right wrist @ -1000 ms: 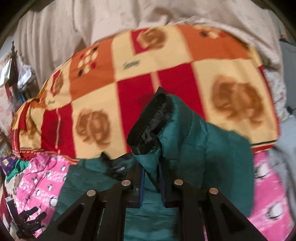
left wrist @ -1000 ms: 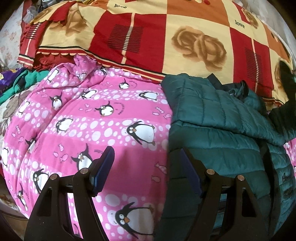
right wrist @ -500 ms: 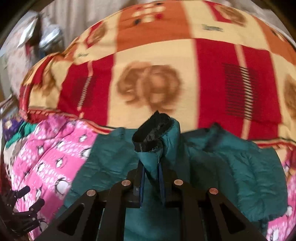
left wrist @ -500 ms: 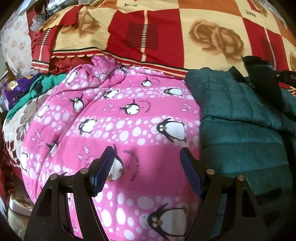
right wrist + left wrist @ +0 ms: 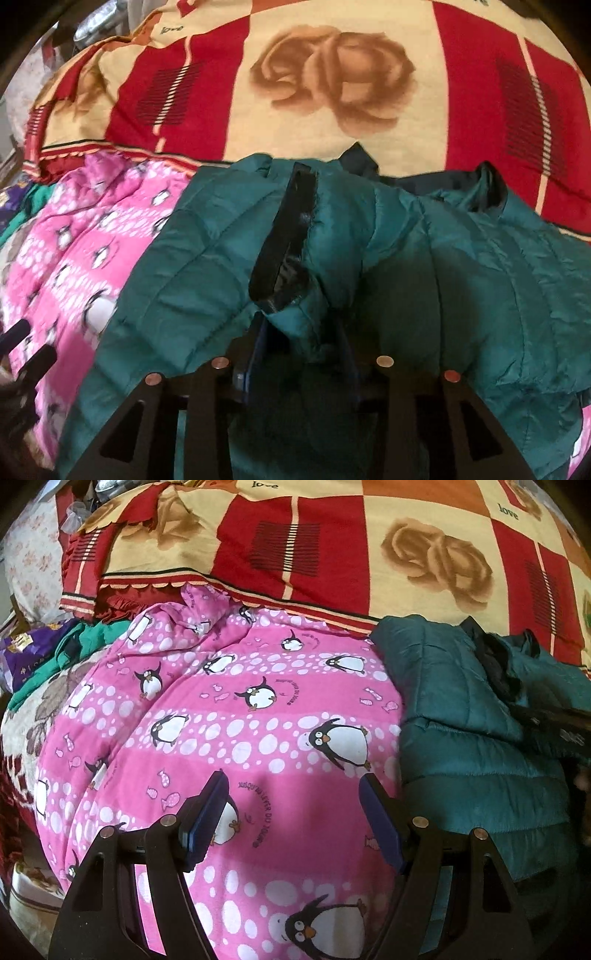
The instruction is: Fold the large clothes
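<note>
Bed under pink penguin cover (image 5: 258,738); red-cream rose blanket (image 5: 369,554) behind; floral pillow (image 5: 33,565) far left.

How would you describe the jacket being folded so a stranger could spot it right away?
Find the pink penguin blanket in front of the red-and-cream rose blanket. At its right edge lies the teal quilted jacket, its black-lined sleeve cuff between the right hand-held gripper's fingers. It's the only plain, puffy item there.

We've got the left hand-held gripper (image 5: 291,812) with jaws spread wide, nothing between them; right hand-held gripper (image 5: 301,354) has jaws partly closed, pinching a fold of fabric
</note>
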Demonstrator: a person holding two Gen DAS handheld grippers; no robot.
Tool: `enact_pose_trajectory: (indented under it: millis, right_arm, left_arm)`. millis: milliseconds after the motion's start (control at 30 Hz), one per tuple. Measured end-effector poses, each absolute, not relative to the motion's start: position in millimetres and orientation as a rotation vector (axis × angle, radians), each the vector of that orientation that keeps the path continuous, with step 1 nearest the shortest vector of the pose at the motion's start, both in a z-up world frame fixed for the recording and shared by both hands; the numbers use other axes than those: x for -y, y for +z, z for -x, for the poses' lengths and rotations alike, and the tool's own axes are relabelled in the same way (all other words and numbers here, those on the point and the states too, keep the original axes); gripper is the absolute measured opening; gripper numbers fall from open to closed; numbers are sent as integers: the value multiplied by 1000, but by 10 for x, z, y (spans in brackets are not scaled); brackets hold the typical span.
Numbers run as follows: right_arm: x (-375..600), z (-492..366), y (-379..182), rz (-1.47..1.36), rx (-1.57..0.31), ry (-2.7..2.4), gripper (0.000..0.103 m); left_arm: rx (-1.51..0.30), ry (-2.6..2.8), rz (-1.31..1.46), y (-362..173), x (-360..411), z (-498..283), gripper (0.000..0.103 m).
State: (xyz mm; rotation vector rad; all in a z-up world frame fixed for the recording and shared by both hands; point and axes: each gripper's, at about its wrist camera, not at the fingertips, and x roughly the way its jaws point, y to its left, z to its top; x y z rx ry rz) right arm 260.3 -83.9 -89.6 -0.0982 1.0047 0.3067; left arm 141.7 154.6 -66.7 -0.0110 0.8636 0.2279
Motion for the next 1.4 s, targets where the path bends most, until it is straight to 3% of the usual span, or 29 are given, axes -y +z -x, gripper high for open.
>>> enact_pose_trajectory:
  millis: [133,233,267,500,600,767,800,867,933,1033,1267,1400]
  right_arm:
    - [1030,-2283,-661,135,-993,297,41]
    - [1329,-1926,-540,163,-973,283,67]
    - [1495,-1766,-530,169,-979,287,69]
    - [2570,-957,-635,194,-885,131,69]
    - [2972,-895,-760,67,-1004,58,69]
    - [3252,-853,-822,-33,-1013,98,69]
    - [3247,-857,-830,-31,-1012,102,69]
    - [3236,-842,-835,-11,-1015,101,70]
    - [3227,-871,-851,-3,-1024,97,72]
    - [3228,-893,-897,-14,-1040,92,75]
    - [3213,-897,-890,-6,-1037,79,76]
    - [3232,-925,-901,-29,-1047,66,78]
  left_arm:
    - [-845,215,34,-633,-1508,-1409,74]
    - [-823,174,22,-595,-1348,-1417,74]
    - [-806,125,50,-559,-1285,-1424,74]
    - [-756,-232,47,-264,-471,-1892,74]
    - [-785,-312,51,-284,-168,-2221,74]
    - [-837,-321,63,-375,140,-2676,74]
    - [-846,-331,73,-396,172,-2709,72]
    - [-887,-384,112,-460,255,-2759,50]
    - [-910,-361,90,-508,326,-2767,15]
    - [-865,-354,84,-418,289,-2644,7]
    - [-718,-313,177,91,-403,-2307,7]
    - [-729,-256,203,-15,-720,-2311,7]
